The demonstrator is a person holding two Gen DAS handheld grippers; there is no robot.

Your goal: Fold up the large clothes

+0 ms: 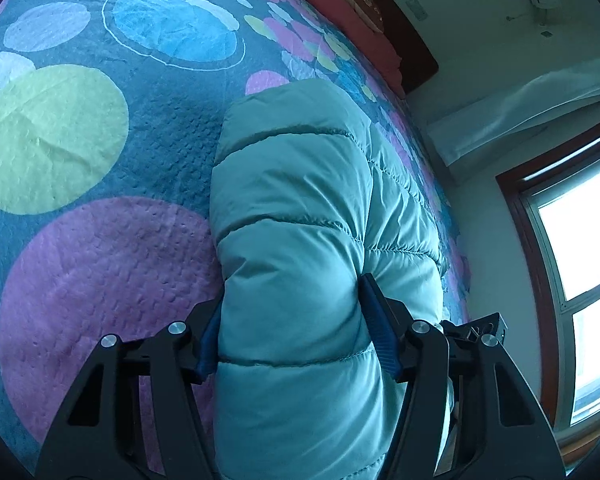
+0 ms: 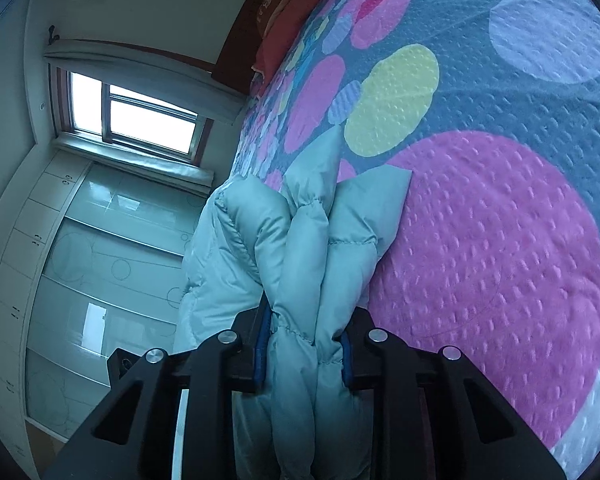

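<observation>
Lengthwise away along the bedspread (image 1: pixel 80 120), puffy teal jacket (image 1: pixel 292 208), both grippers' fingers (image 1: pixel 380 320) clenched on it.

I'm in a home bedroom: a bed (image 1: pixel 80 140) with pillows (image 1: pixel 340 12), a wardrobe (image 2: pixel 100 260), a window (image 2: pixel 132 116).
</observation>
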